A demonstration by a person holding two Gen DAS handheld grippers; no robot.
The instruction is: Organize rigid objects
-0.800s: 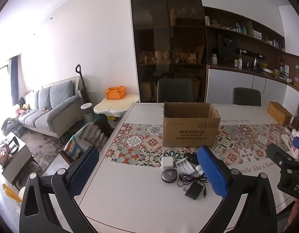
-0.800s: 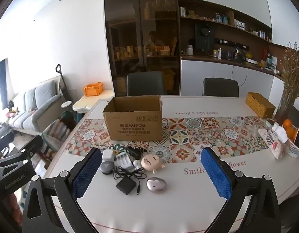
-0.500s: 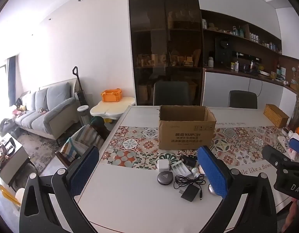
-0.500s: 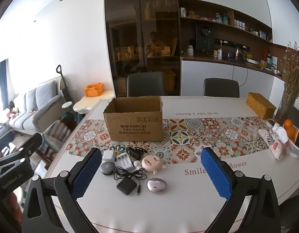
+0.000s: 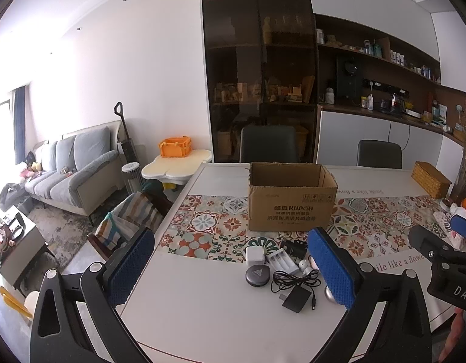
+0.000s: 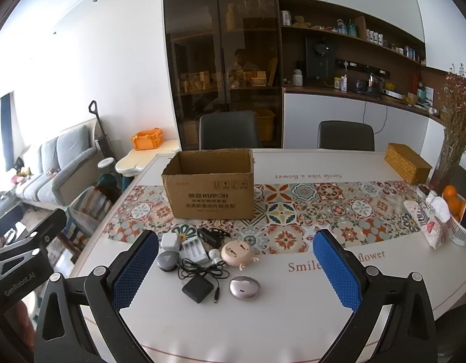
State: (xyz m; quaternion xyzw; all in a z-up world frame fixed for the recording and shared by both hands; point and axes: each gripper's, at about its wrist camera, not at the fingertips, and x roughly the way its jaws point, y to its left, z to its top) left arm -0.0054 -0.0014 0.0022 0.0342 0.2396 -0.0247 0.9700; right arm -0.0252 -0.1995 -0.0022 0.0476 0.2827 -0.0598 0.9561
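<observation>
Left wrist view: cardboard box (image 5: 292,201), top open, inside unseen, on the patterned runner; left gripper (image 5: 233,267) spread wide, holding nothing.

Right wrist view: matte black adapter (image 6: 198,288), silver oval case (image 6: 244,287), round pink toy (image 6: 235,251) and white battery charger (image 6: 194,250) clustered on the table (image 6: 293,317) just before the box; right gripper (image 6: 236,273) spread wide, holding nothing.

gadgets (image 6: 202,260) lie before the cardboard box (image 6: 210,192) on the table (image 6: 293,326).

Silver case (image 5: 329,294) seemingly half-hidden behind fingers (image 5: 334,267).
</observation>
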